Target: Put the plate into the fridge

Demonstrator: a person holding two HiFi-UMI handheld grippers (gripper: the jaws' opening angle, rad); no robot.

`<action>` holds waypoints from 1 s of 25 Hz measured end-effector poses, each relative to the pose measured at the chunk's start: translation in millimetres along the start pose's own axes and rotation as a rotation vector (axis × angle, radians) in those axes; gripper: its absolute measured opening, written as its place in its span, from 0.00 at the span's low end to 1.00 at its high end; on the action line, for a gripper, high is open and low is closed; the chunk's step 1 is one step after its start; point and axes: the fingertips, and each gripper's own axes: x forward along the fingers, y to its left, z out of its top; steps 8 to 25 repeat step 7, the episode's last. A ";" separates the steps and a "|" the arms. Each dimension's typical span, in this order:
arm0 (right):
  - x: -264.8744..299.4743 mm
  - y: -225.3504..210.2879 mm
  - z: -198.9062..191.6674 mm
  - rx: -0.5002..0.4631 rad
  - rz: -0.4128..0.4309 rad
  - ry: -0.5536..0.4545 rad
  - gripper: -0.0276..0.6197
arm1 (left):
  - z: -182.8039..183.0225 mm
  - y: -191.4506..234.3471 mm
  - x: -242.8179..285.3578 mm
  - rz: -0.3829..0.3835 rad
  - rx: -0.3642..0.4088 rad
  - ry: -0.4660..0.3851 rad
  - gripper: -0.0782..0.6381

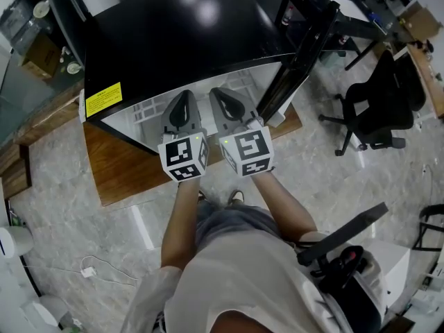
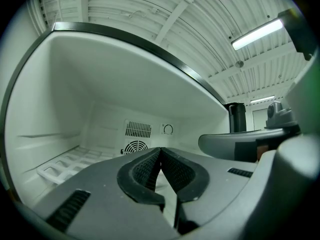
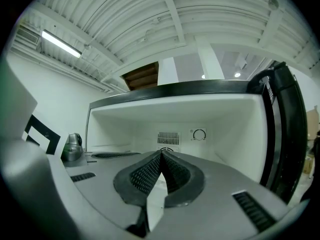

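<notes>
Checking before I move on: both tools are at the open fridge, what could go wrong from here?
No plate shows in any view; left tool and right tool are shut and empty, so it may not be in yet. The tools sit close together at the fridge mouth and could knock each other or the open door.

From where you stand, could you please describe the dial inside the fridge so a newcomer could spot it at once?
Look into the open black fridge with the white interior, at its back wall. Right of the slatted vent and the round fan grille below it sits the dial: a small plain ring, the only one without slots.
</notes>
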 end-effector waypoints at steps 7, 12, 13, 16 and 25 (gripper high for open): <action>0.3 5.2 1.0 0.003 -0.003 0.006 0.07 | 2.8 2.8 -3.3 -0.010 -0.010 0.002 0.13; 0.3 5.2 1.0 0.003 -0.003 0.006 0.07 | 2.8 2.8 -3.3 -0.010 -0.010 0.002 0.13; 0.3 5.2 1.0 0.003 -0.003 0.006 0.07 | 2.8 2.8 -3.3 -0.010 -0.010 0.002 0.13; 0.3 5.2 1.0 0.003 -0.003 0.006 0.07 | 2.8 2.8 -3.3 -0.010 -0.010 0.002 0.13; 0.3 5.2 1.0 0.003 -0.003 0.006 0.07 | 2.8 2.8 -3.3 -0.010 -0.010 0.002 0.13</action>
